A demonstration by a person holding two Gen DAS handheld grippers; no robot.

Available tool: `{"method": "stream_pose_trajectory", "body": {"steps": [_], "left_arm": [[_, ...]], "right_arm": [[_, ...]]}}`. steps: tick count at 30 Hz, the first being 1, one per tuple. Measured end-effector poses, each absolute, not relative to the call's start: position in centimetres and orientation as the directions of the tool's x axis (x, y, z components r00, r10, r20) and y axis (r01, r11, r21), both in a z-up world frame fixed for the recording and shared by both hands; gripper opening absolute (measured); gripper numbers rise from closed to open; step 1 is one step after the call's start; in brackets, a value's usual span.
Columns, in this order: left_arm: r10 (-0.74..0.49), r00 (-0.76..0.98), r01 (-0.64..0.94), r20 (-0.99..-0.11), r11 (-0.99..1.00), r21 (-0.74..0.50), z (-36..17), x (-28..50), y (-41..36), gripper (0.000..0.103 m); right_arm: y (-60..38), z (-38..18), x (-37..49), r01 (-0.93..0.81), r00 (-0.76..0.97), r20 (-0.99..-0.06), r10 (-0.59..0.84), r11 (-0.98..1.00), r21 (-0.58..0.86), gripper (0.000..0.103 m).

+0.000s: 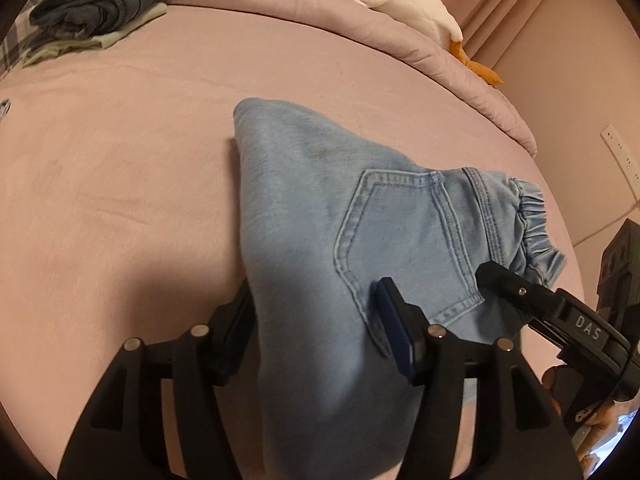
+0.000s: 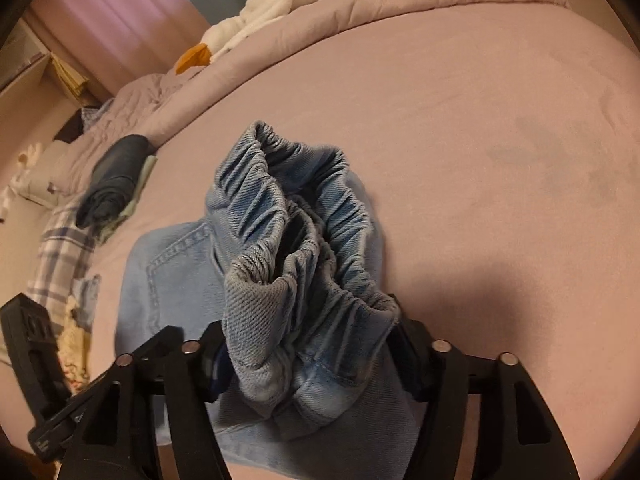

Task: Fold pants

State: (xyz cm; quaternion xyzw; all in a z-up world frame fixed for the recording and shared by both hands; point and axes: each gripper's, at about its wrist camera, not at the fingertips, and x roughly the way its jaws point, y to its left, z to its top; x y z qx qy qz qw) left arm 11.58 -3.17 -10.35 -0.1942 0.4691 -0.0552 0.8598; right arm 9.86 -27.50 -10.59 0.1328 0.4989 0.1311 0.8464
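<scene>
Light-blue denim pants (image 1: 320,216) lie folded on the pink bed sheet (image 1: 120,168). Left gripper (image 1: 316,320) clamps smooth folded cloth; right gripper (image 2: 308,348) clamps the ribbed, gathered elastic waistband (image 2: 304,208).

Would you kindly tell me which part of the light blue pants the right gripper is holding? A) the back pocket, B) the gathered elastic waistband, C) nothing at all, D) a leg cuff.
B: in the right wrist view the right gripper has its fingers closed on the bunched elastic waistband of the pants, which lie on the bed sheet.
</scene>
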Motion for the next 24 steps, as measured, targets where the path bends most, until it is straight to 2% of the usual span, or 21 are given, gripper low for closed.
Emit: {"method": "stream_pose_trajectory", "body": {"steps": [6,8,10,13,16,24], "left_arm": [[-0.275,0.564,-0.089,-0.779,0.917,-0.389,-7.8,9.1,-2.6,0.067],[-0.255,0.599,-0.076,-0.759,0.926,-0.37,-6.0,8.1,-2.5,0.075],[-0.232,0.637,-0.068,-0.735,0.933,-0.354,-4.5,7.1,-2.4,0.091],[-0.185,0.688,-0.069,-0.702,0.946,-0.317,-2.4,5.6,-2.3,0.098],[-0.128,0.702,-0.083,-0.7,0.962,-0.259,-1.4,4.4,-2.4,0.099],[-0.084,0.712,-0.085,-0.698,0.975,-0.204,0.0,3.0,-3.2,0.102]], "right_arm": [[-27.8,-9.0,8.9,-0.08,0.515,-0.803,0.3,0.95,0.303,0.071],[-28.2,-8.0,8.4,-0.068,0.557,-0.784,0.274,0.956,0.285,0.081],[-28.6,-6.7,7.6,-0.064,0.607,-0.752,0.257,0.959,0.276,0.082],[-29.1,-5.1,6.6,-0.074,0.657,-0.708,0.259,0.957,0.282,0.087],[-29.1,-3.7,5.5,-0.103,0.698,-0.668,0.26,0.959,0.265,0.092],[-28.3,-2.2,4.5,-0.141,0.738,-0.622,0.261,0.961,0.237,0.094]]}}
